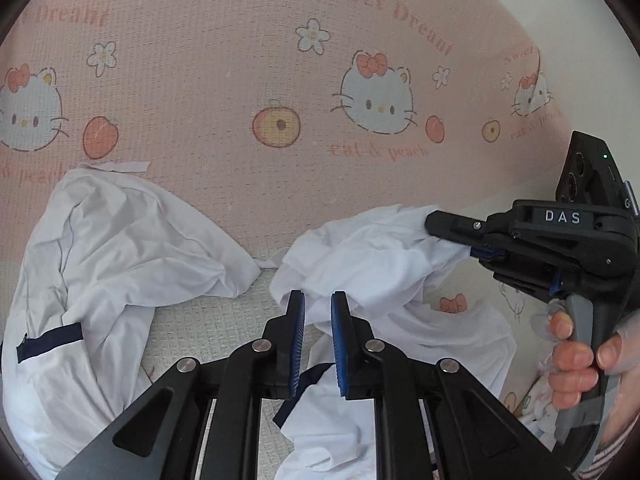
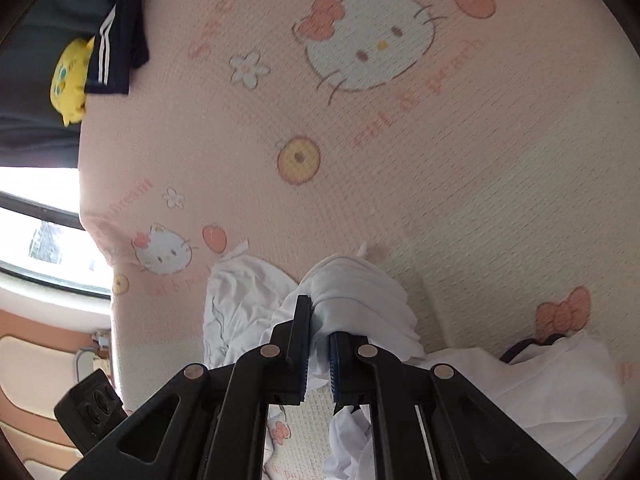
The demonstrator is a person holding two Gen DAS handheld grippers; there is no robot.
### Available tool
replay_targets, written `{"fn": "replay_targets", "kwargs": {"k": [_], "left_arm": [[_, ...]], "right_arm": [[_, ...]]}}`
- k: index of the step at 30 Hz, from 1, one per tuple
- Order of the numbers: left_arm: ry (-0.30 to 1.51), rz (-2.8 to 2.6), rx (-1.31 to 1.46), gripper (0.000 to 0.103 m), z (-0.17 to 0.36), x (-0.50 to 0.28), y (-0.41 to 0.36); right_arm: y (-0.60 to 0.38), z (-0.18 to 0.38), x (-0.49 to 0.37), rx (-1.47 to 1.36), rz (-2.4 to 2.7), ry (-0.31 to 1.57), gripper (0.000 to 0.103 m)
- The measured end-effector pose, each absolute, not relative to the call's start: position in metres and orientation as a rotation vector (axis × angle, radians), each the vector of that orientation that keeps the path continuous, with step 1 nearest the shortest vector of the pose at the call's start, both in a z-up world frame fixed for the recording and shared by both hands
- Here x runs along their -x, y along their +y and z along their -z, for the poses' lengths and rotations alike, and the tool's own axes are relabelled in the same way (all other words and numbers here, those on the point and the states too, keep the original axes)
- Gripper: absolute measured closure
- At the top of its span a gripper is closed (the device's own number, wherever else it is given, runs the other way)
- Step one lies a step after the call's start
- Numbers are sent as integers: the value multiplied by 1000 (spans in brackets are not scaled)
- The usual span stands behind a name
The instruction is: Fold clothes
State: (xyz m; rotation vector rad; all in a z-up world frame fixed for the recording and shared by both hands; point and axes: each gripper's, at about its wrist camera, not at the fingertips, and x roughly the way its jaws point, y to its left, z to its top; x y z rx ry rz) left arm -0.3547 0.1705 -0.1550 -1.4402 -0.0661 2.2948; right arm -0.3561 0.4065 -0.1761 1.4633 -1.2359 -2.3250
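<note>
A crumpled white garment [image 1: 120, 248] with navy trim lies spread on the pink cartoon-cat bed sheet [image 1: 224, 80]. My left gripper [image 1: 318, 300] hovers just above a raised fold of it [image 1: 372, 264], jaws a little apart with nothing between them. My right gripper [image 1: 432, 224] comes in from the right and is shut on a bunched edge of the garment, lifting it. In the right wrist view the right gripper [image 2: 318, 320] has white cloth [image 2: 360, 292] pinched between its pads [image 2: 305, 332].
A dark striped garment [image 2: 116, 40] and a yellow plush toy [image 2: 70, 80] lie at the far edge of the bed. A window [image 2: 40, 240] is beyond the bed's left side. The sheet [image 2: 400, 160] stretches wide beyond the cloth.
</note>
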Motion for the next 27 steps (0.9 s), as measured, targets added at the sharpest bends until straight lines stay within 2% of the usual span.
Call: {"fn": "replay_targets", "kwargs": {"k": [9,12,15,16,17,18,20,21,22,24,27], "left_arm": [[-74,-2243,1447,92,155,360,193],[-73,-2213,1438,92,155,358,202],[-54,-2203,1438,91,156,358,212],[-71,-2186,1450,91,157,358,214],[-90,-2166,1462,91,158,359,216],[-123,-2134,1480,90,161,361,217],[-178,-2098,1535,83,166,364,219],[-206,-2093,1563,68,168,364,219],[-253,-2088,1564,47,168,364,218],[-348,-2077,1565,29,169,364,215],[-460,-2055,1581,29,170,363,212]], "right_arm": [[465,169,343,-1437,2384,-1325,96],[472,169,339,-1463,2432,-1270,96],[474,174,340,-1538,2426,-1197,89],[474,177,340,-1552,2414,-1208,65],[476,179,336,-1546,2397,-1251,30],[478,181,333,-1535,2381,-1293,19],[483,179,324,-1467,2361,-1357,17],[485,178,320,-1436,2353,-1382,17],[487,177,318,-1429,2357,-1378,17],[490,174,313,-1428,2388,-1331,17],[492,168,306,-1446,2451,-1202,17]]}}
